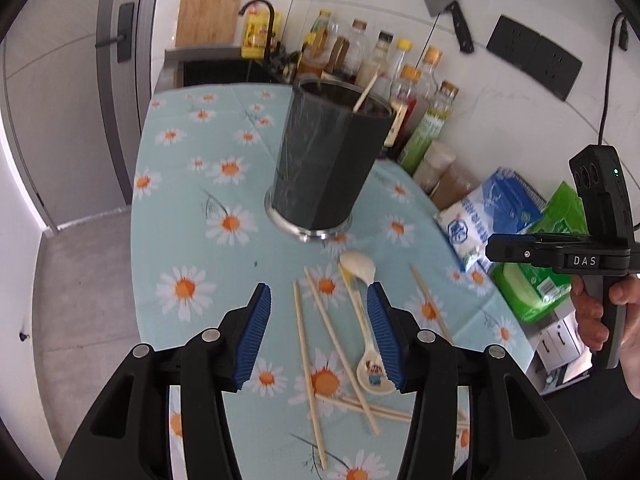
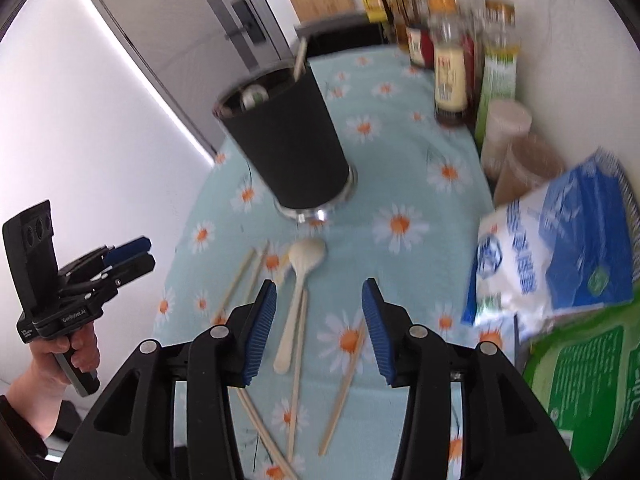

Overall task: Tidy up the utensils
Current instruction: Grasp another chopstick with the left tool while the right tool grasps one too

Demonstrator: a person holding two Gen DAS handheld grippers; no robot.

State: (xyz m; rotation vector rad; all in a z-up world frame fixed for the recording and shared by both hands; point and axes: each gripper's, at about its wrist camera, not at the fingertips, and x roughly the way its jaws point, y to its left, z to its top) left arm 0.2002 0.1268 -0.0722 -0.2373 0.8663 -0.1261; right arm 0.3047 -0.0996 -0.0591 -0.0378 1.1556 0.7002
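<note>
A black utensil holder [image 1: 326,156] stands on the daisy tablecloth [image 1: 192,208] with one chopstick [image 1: 365,96] sticking out. It also shows in the right wrist view [image 2: 286,140], with a spoon inside. A cream spoon [image 1: 362,312] and several wooden chopsticks [image 1: 308,364] lie loose in front of it; the spoon [image 2: 298,292] and chopsticks [image 2: 342,392] show in the right wrist view too. My left gripper [image 1: 320,340] is open and empty above them. My right gripper [image 2: 318,332] is open and empty over the spoon's handle.
Bottles of sauce and oil [image 1: 396,80] line the wall behind the holder. A blue-white bag [image 2: 552,248] and a green packet [image 2: 580,380] lie at the right. A sink [image 1: 224,72] and a cutting board [image 1: 210,8] are at the far end. The table drops off at the left.
</note>
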